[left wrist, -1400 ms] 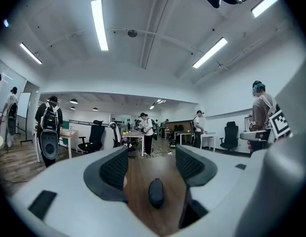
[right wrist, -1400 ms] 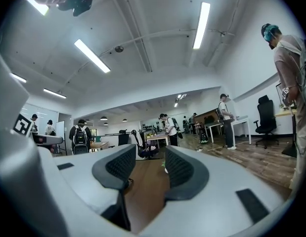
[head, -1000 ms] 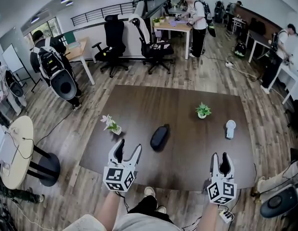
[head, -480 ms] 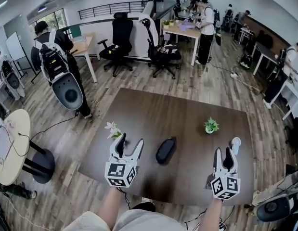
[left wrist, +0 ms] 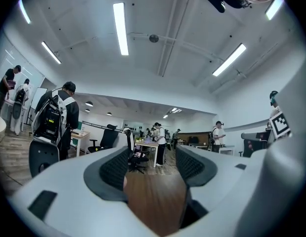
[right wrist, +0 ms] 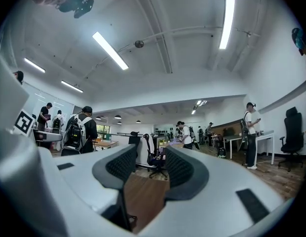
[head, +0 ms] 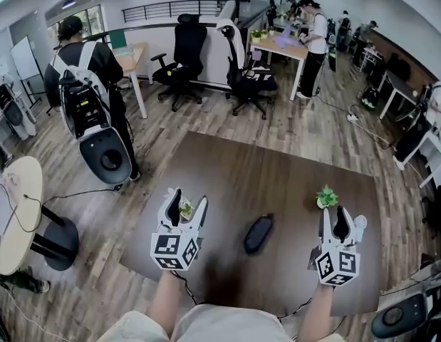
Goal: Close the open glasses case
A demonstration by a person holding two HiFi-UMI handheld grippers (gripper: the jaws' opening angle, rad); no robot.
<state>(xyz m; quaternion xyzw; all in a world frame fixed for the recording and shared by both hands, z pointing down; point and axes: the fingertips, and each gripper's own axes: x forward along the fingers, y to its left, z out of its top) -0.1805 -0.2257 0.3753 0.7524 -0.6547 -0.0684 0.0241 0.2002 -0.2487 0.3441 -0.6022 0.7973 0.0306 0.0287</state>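
The glasses case [head: 258, 234] lay on the dark counter [head: 277, 184], between the two tools and touched by neither. The left tool [head: 188, 204] and right tool [head: 335, 218] were both wide open and empty, so closing seemed not yet begun

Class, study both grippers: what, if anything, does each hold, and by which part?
Nothing is held. The left gripper and right gripper both have open, empty jaws; the case lies on the table between them, untouched.
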